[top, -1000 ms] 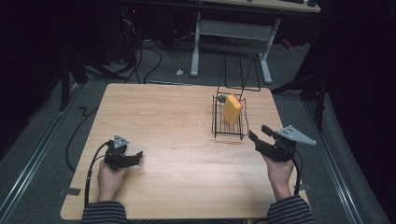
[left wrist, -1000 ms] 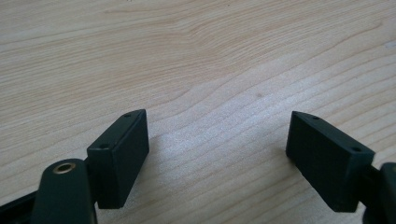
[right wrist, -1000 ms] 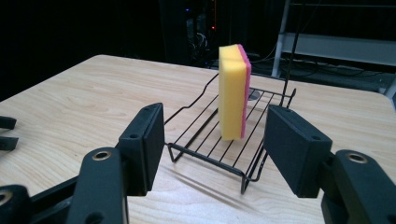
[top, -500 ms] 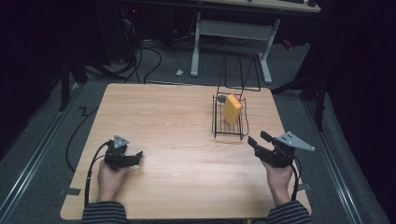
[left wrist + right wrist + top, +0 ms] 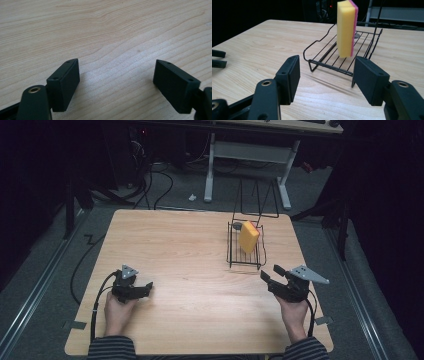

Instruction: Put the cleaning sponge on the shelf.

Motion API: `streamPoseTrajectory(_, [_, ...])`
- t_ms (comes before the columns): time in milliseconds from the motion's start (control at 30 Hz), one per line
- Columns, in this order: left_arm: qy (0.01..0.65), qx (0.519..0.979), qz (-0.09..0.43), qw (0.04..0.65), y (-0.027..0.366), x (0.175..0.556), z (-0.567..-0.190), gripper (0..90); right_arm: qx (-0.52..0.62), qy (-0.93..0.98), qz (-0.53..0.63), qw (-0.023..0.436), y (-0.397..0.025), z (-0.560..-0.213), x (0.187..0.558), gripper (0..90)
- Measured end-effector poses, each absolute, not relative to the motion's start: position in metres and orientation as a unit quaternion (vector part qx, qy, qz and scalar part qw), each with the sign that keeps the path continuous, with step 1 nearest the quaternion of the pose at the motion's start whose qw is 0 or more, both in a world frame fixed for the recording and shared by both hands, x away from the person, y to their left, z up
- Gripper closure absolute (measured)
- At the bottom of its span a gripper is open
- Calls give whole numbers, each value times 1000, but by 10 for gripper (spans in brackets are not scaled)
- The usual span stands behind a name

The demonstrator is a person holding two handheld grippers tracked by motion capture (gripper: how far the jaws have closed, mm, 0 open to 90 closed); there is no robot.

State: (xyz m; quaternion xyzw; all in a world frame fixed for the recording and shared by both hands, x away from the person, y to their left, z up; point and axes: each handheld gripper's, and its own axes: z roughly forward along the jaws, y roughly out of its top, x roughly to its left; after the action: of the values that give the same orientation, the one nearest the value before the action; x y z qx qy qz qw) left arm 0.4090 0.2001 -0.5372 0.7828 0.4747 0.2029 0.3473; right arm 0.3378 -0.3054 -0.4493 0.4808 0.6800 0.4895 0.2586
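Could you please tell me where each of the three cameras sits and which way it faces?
High view: above the person's side, facing forward and down on the table; both hands with left gripper and right gripper show.
Left gripper view: rides the left gripper, facing bare tabletop between its open fingers.
Right gripper view: rides the right gripper, facing the rack and sponge.
Shared: high and right gripper views both show rack and sponge.

The table (image 5: 190,255) lies bare across its left and middle, open to passage. The one obstacle is a wire rack (image 5: 246,251) at the far right with a sponge (image 5: 248,236) upright in it. It stands just ahead of the right gripper (image 5: 272,273), whose jaws are apart.
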Motion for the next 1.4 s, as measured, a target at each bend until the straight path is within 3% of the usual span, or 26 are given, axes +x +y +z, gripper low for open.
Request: streamPoseTrajectory(1400, [475,783,203,347,200,409,-537,218,490,710,455,222,-285,-485,359,392])
